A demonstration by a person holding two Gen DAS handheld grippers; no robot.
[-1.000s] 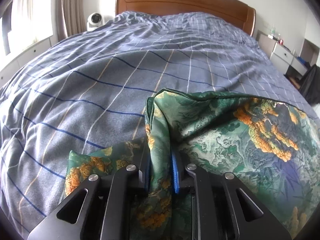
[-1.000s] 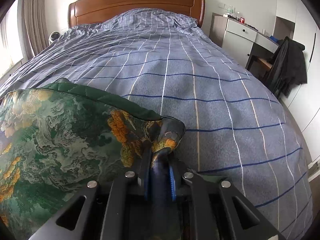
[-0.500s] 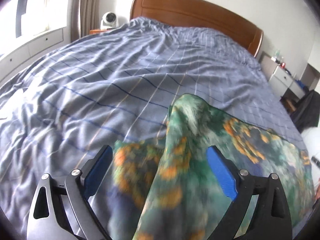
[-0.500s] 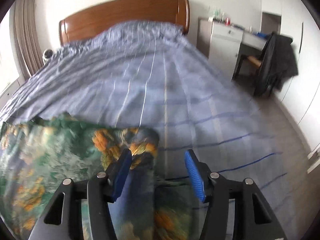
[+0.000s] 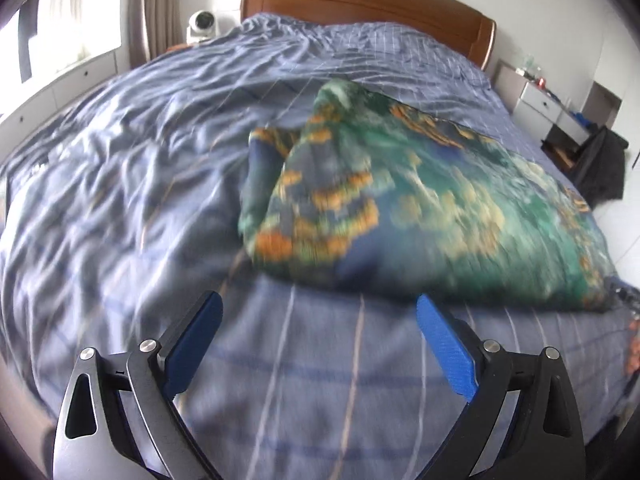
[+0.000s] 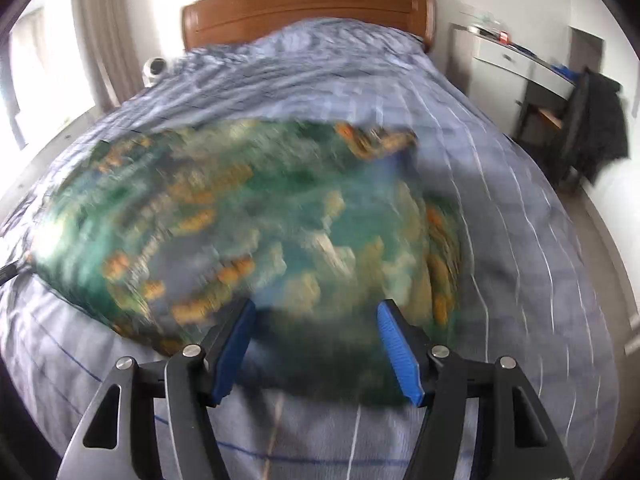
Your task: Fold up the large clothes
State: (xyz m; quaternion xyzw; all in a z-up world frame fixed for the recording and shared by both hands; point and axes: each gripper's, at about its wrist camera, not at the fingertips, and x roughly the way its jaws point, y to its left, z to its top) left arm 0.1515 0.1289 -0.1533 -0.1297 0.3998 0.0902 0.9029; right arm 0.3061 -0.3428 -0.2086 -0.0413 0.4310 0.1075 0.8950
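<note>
Now the left gripper (image 5: 318, 312) stands wide, its blue pads (image 5: 194, 340) bare over the striped blue bedspread (image 5: 120, 200); its jaws have just been opening, and nothing lies between them. Just ahead of it lies the green and orange patterned garment (image 5: 440, 216), folded on the bed. The right gripper (image 6: 316, 320) has just been opening too, and stands partly open and clear of the cloth, whose near edge shows blurred between its pads. No writing can be read anywhere. Beyond, the wooden headboard (image 6: 308, 8) stands at the far end. Only the right view shows the dark coat on a chair (image 6: 596, 120) clearly; the left shows the small white camera (image 5: 203, 24) plainly.
</note>
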